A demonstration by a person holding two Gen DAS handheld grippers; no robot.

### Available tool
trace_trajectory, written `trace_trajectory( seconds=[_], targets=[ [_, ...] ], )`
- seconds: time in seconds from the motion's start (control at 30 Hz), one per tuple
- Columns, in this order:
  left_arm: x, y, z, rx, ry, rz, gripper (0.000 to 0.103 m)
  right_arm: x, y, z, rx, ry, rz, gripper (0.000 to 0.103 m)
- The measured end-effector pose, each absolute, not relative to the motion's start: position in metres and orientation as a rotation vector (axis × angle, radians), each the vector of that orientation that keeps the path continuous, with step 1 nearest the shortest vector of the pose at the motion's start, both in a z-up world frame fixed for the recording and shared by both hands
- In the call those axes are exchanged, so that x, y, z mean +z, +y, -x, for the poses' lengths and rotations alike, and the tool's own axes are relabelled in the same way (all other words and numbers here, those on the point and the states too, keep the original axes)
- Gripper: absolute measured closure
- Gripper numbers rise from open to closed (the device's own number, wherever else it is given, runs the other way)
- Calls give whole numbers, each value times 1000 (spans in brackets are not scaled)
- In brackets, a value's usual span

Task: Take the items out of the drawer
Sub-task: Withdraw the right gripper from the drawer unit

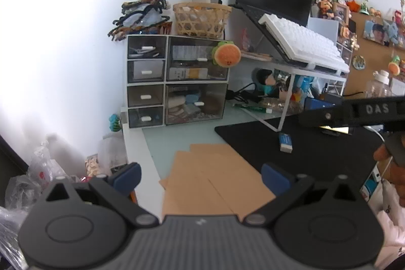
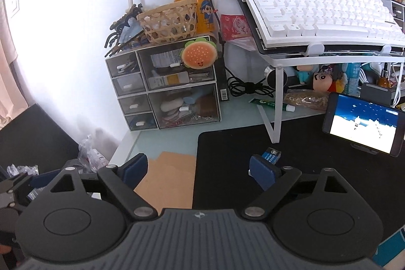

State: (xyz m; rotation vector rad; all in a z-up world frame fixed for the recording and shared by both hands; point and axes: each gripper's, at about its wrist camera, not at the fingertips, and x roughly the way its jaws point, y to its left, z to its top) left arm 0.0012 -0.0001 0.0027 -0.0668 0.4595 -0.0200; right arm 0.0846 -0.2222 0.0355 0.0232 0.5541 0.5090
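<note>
Drawers in the white-framed, smoky clear-plastic organiser (image 2: 164,90) all look closed to me; it stands at the back left corner of the pale desk (image 2: 162,141), against the wall, its fronts facing my cameras. Each drawer front is wider than tall, its long axis level, with a small white handle (image 2: 184,108) at the middle; the drawers should slide out toward me. A woven bamboo basket (image 2: 169,22) sits on top and an orange burger-shaped plush (image 2: 200,56) hangs over the upper right drawer.

My left gripper (image 1: 200,176) is spread wide and empty above brown card sheets (image 1: 215,181); my right gripper (image 2: 197,168) is likewise spread and empty, well short of the organiser, over the edge of the black desk mat (image 2: 303,168), with a blue-and-white eraser (image 2: 272,154) just beyond its right finger.

I judge nothing is begun. To do this well I would approach one handle squarely, pinch it across its short side, and pull straight out, steadying the organiser with the other gripper.
</note>
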Motion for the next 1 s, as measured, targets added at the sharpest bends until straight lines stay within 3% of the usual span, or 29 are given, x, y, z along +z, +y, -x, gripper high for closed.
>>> trace_trajectory(
  seconds=[0.13, 1.0],
  targets=[
    [3, -2, 0, -23, 458, 64, 0, 33, -228, -73, 504, 531, -25, 7],
    [8, 2, 11, -20, 443, 74, 0, 13, -238, 5, 453, 429, 21, 7]
  ],
)
